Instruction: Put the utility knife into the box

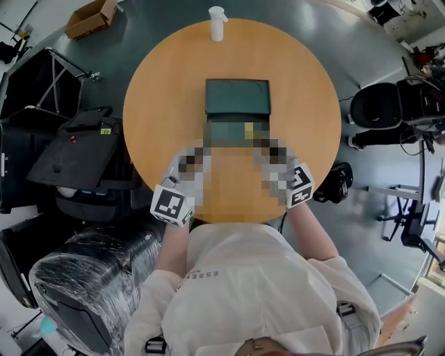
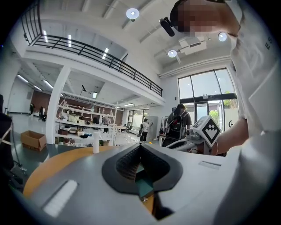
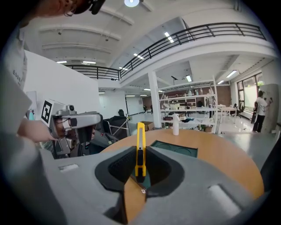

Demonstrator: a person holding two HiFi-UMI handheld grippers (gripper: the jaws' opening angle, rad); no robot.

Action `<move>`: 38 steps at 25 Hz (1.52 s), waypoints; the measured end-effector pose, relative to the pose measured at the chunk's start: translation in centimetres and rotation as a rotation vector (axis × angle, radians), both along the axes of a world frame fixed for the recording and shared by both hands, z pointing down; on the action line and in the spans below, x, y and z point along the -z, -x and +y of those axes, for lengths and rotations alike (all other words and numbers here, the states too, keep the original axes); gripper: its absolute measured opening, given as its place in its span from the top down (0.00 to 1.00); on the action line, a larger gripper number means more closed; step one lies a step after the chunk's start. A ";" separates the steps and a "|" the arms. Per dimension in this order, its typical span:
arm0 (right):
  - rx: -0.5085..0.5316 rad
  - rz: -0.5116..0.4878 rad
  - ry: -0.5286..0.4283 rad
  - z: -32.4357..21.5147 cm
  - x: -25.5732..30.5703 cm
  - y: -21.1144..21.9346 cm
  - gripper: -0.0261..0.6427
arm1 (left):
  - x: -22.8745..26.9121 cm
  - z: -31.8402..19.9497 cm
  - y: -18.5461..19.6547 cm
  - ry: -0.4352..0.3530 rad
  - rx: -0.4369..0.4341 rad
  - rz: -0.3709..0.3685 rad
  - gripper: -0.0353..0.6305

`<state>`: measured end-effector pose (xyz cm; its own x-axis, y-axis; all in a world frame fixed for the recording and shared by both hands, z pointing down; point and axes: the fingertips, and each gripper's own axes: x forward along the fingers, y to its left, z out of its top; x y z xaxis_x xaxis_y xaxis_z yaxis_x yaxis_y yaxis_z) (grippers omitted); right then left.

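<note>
A dark green box (image 1: 233, 131) lies in the middle of the round wooden table (image 1: 160, 97), its lid (image 1: 237, 96) folded open toward the far side. My right gripper (image 1: 260, 141) hovers at the box's near right corner, shut on a yellow utility knife (image 3: 140, 149) that stands up between its jaws. In the right gripper view the box (image 3: 175, 149) lies just ahead of the right gripper (image 3: 140, 170). My left gripper (image 1: 203, 142) is at the box's near left corner. The left gripper (image 2: 140, 163) has its jaws together with nothing between them.
A white spray bottle (image 1: 217, 23) stands at the table's far edge. Black chairs (image 1: 76, 149), one of them plastic-wrapped (image 1: 83, 278), crowd the left side. More chairs and gear (image 1: 396, 104) are on the right. A cardboard box (image 1: 90, 17) sits on the floor far left.
</note>
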<state>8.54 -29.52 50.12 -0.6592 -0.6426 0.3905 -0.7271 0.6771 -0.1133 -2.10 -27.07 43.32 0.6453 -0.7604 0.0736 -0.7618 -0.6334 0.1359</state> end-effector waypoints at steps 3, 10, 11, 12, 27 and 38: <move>0.035 0.037 0.050 -1.8 -2.5 1.5 0.88 | -0.9 -1.9 0.5 0.020 -0.015 0.014 0.92; 0.160 0.156 0.247 -5.1 -11.1 4.8 0.88 | -2.9 -4.6 1.5 0.078 -0.018 0.022 0.92; 0.173 0.177 0.274 -5.4 -12.2 5.0 0.88 | -3.3 -4.7 1.8 0.088 -0.013 0.024 0.92; 0.189 0.200 0.301 -5.6 -13.3 5.3 0.88 | -3.7 -4.8 2.1 0.097 -0.007 0.027 0.92; 0.205 0.521 0.432 -7.0 -22.3 3.5 0.88 | -7.6 -4.1 4.0 0.168 0.040 0.028 0.92; 0.149 0.252 0.112 -7.1 -10.6 4.8 0.82 | -3.8 -3.8 3.4 0.129 0.083 0.076 0.92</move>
<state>3.70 -36.64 60.70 -0.6159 -0.4899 0.6170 -0.6356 0.7717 -0.0219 -5.51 -30.84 47.08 0.5879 -0.7988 0.1275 -0.7953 -0.5420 0.2714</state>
